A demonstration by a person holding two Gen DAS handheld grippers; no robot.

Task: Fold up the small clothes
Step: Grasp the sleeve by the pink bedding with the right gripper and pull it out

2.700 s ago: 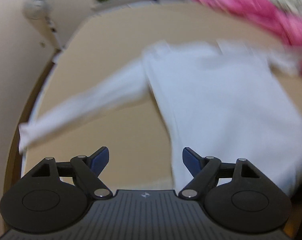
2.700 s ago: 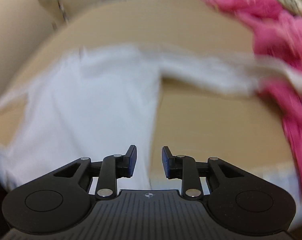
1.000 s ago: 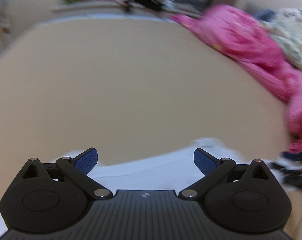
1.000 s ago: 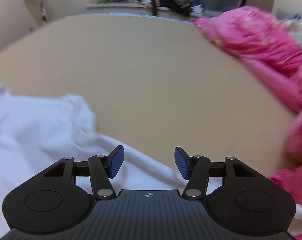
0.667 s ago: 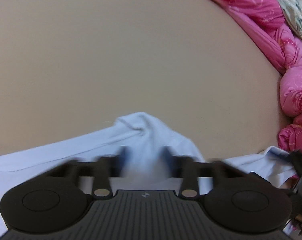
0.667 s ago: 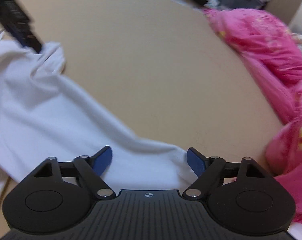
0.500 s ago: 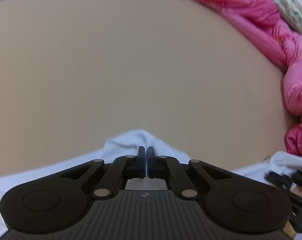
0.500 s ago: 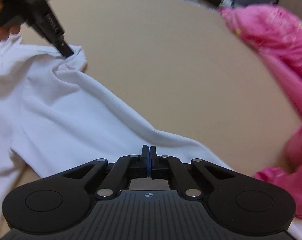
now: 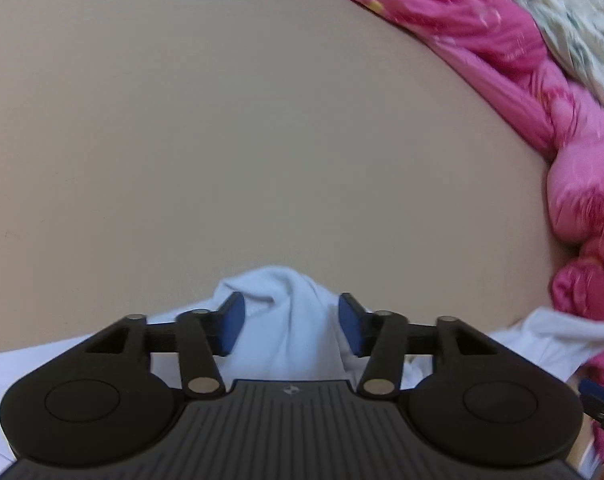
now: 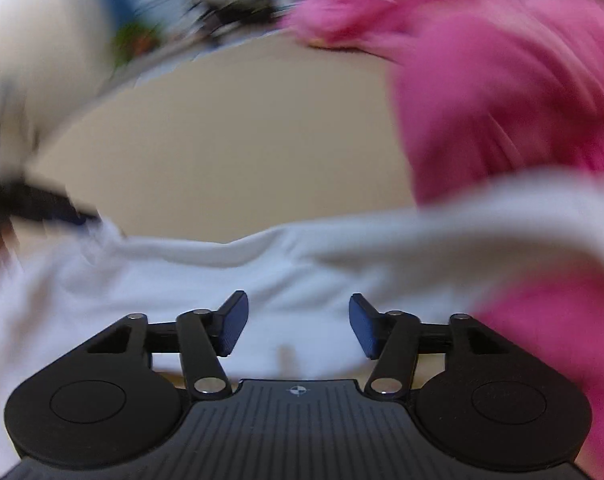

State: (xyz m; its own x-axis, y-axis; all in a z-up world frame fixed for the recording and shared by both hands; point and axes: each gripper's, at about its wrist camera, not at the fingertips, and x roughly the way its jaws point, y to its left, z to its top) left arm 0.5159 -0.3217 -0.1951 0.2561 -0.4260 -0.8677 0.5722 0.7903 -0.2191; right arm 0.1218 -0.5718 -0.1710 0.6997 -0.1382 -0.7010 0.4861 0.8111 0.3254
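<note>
I had the white shirt (image 9: 279,320) spread on the tan table (image 9: 261,120), a bunched fold between my left gripper (image 9: 289,322); both its jaws and my right gripper's (image 10: 297,324) had just opened, gripping nothing. Next I'd regrip a sleeve, I judged

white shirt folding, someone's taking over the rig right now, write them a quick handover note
Left gripper: jaws have just been opening, a bunched peak of the white shirt stands between them, not pinched.
Right gripper: jaws have just been opening, over the shirt body, nothing gripped; view blurred.
Shirt lies rumpled on the tan surface, one end against the pink bedding.
Done: no finished fold visible.
Left: flatten it, fold sleeves and body.
</note>
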